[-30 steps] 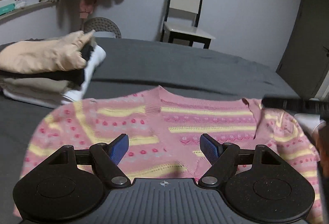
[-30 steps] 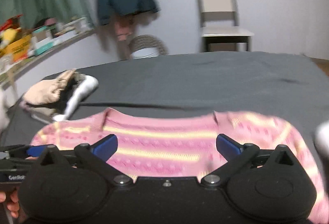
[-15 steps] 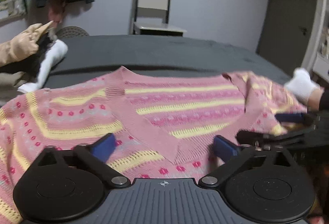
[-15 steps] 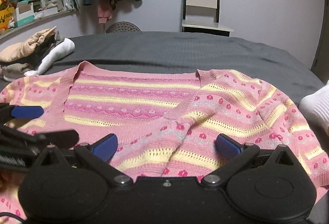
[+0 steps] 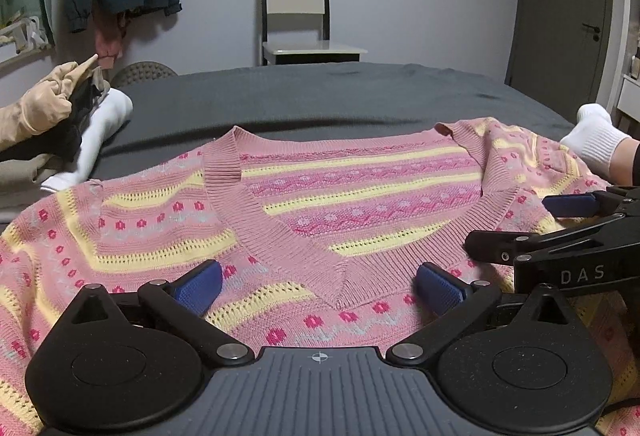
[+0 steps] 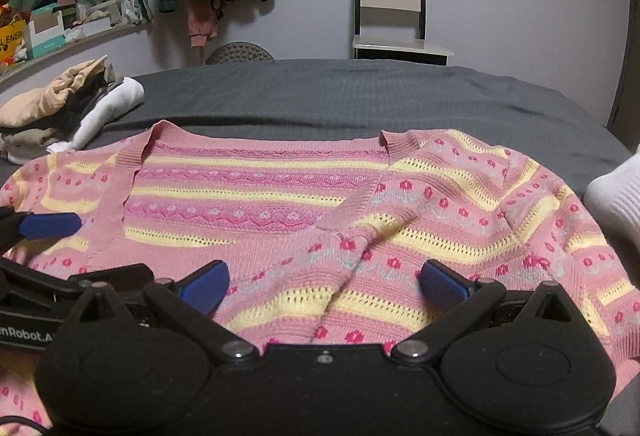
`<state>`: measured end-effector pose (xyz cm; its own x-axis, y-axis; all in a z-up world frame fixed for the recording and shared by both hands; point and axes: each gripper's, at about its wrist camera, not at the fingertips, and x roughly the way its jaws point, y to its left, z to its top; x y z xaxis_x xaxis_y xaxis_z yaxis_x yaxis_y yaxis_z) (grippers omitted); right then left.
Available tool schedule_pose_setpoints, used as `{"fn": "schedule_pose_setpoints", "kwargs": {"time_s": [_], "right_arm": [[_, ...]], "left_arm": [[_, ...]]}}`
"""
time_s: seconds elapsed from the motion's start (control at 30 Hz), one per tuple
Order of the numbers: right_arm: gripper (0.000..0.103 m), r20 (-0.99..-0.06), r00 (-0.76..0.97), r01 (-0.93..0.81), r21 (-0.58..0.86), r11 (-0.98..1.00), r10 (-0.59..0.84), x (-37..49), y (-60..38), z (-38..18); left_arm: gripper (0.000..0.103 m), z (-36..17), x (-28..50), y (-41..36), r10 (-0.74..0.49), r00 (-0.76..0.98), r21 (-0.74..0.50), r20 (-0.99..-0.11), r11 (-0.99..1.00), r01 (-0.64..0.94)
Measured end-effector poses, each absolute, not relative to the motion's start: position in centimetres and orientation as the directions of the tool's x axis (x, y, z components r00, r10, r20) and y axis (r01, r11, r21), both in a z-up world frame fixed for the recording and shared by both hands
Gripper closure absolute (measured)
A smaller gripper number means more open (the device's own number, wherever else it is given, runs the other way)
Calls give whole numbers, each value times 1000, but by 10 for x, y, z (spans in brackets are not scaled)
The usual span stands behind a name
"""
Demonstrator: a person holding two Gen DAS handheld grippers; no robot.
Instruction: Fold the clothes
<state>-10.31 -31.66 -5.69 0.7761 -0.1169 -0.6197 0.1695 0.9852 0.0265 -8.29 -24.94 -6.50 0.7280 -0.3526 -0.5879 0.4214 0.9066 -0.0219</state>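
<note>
Both tools are spread wide and hold nothing: the left gripper (image 5: 320,286) hangs low over the point of the V-neck with its blue pads clear of the knit, and the right gripper (image 6: 324,282) hangs beside it over the chest panel nearer the right shoulder, equally empty. Beneath them the pink patterned sweater (image 5: 360,203) lies face up and spread across the dark grey bed (image 5: 320,95), neckline toward the far side, sleeves running out to either edge of view, a soft crease crossing its right front. No fold shows in it, so this garment looks to be at the very start: laid out, not yet gripped. Off to the left, near the sweater's shoulder, a stack of folded clothes (image 6: 60,107) sits on the bed, which suggests some pieces are already finished. What remains, by my reckoning, is the whole fold of this sweater and its transfer to the stack.
</note>
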Motion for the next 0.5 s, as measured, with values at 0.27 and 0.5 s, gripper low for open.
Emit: {"fn": "schedule_pose_setpoints", "kwargs": {"time_s": [0.27, 0.5], "right_arm": [[0, -619, 777, 170, 32, 985, -114, -102, -318, -57], [0, -619, 777, 170, 32, 985, -114, -103, -318, -57]], "left_arm": [[0, -65, -83, -249, -354, 727, -23, -588, 906, 423], [0, -65, -82, -249, -354, 727, -23, -588, 906, 423]]}}
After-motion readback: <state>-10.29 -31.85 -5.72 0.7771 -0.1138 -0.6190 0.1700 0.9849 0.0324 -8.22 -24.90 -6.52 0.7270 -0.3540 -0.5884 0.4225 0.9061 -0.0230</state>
